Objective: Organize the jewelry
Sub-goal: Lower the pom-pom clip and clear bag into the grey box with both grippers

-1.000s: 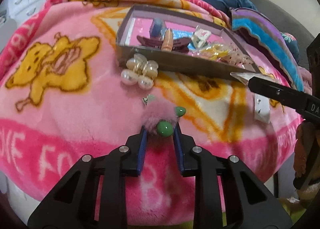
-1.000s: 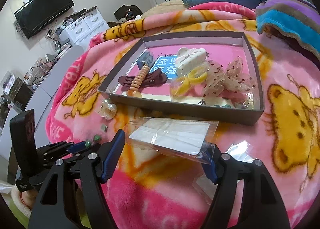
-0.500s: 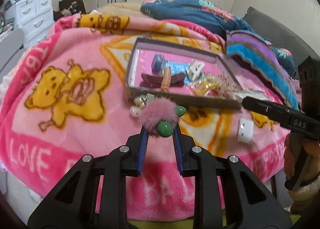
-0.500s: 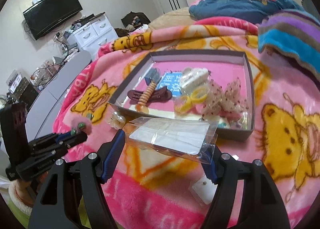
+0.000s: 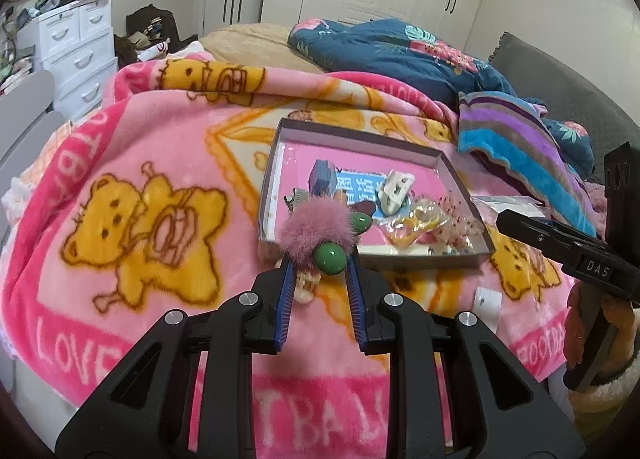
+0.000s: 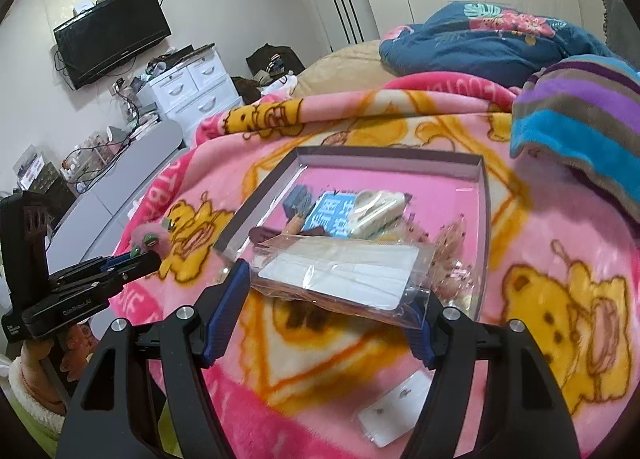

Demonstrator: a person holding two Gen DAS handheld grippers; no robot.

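My left gripper (image 5: 320, 259) is shut on a fluffy pink pom-pom hair piece with green beads (image 5: 316, 233), held above the blanket in front of the grey tray (image 5: 424, 259); it also shows in the right wrist view (image 6: 150, 239). My right gripper (image 6: 332, 291) is shut on a clear plastic bag with a white card (image 6: 340, 273), held above the tray's near edge (image 6: 256, 203). The tray holds several hair clips, among them a white claw clip (image 5: 396, 187) and a blue card (image 5: 356, 191).
A pink bear-print blanket (image 5: 140, 227) covers the bed. A small white card (image 6: 394, 411) lies on it near the front, also in the left wrist view (image 5: 488, 299). A striped towel (image 5: 516, 143) and a blue quilt (image 5: 392, 47) lie behind. White drawers (image 5: 76, 47) stand at the left.
Both grippers have risen and pulled back from the blanket. The left one lifted the pink pom-pom off the blanket. The right one still holds the bag.
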